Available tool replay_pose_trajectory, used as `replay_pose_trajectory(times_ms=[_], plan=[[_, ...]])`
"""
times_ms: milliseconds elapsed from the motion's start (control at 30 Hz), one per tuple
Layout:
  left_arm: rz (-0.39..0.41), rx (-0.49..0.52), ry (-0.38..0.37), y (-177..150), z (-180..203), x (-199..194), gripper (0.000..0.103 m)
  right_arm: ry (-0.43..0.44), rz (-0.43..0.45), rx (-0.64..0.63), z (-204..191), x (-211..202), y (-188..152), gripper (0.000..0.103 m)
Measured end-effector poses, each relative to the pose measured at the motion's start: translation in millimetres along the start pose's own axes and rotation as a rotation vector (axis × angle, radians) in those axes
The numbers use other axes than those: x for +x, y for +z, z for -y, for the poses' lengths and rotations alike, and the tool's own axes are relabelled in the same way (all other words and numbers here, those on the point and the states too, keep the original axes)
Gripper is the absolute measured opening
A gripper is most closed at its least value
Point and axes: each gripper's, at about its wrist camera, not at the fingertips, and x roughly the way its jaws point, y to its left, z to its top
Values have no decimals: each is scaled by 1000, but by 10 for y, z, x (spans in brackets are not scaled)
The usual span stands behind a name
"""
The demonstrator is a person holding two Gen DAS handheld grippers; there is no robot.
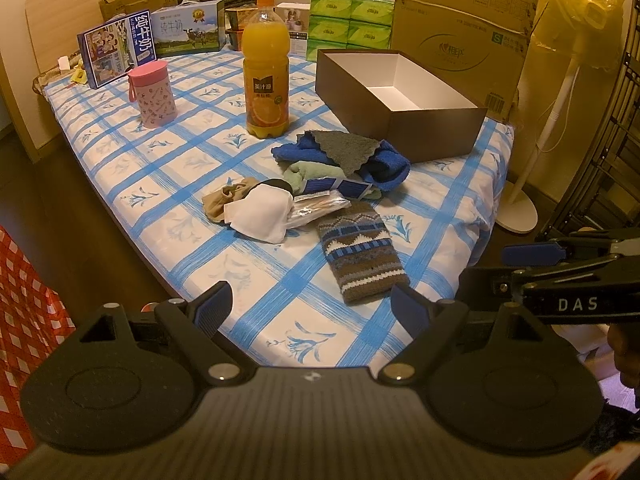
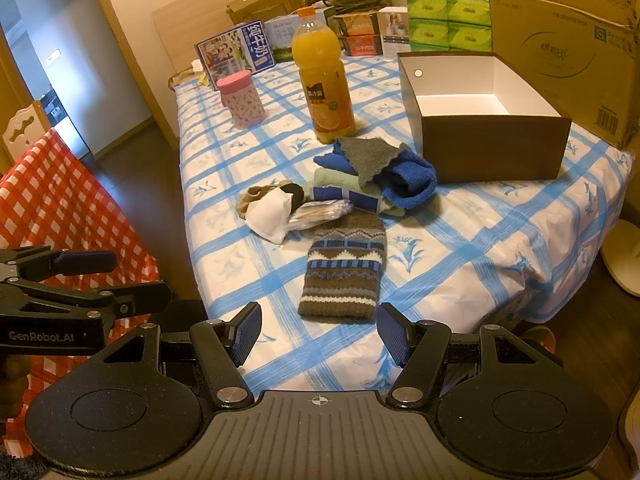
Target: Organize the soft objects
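Where blue-checked tablecloth (image 1: 208,160) meets dark floor (image 1: 80,216), heaped soft cloths (image 1: 340,160), brown box (image 1: 436,132), left gripper (image 1: 310,312) and right gripper (image 2: 318,332) both spread empty, fan (image 1: 520,200) top bagged.

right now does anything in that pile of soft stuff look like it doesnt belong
Yes: a clear plastic packet of what look like cotton swabs lies among the cloths, between the white cloth and the patterned knit sock. The brown box is empty.

Cloth pile (image 1: 340,160) before box (image 1: 436,136), bottle (image 1: 267,76) left
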Motion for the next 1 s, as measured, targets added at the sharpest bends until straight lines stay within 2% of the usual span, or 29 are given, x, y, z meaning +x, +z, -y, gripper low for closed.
replay_pose_trajectory(times_ms=[500,1000], plan=[[0,-1,0,54,140,39,85,-4,2,-1,-19,11,7,64],[1,0,-2,45,119,31,85,-6,0,-1,-11,13,7,64]])
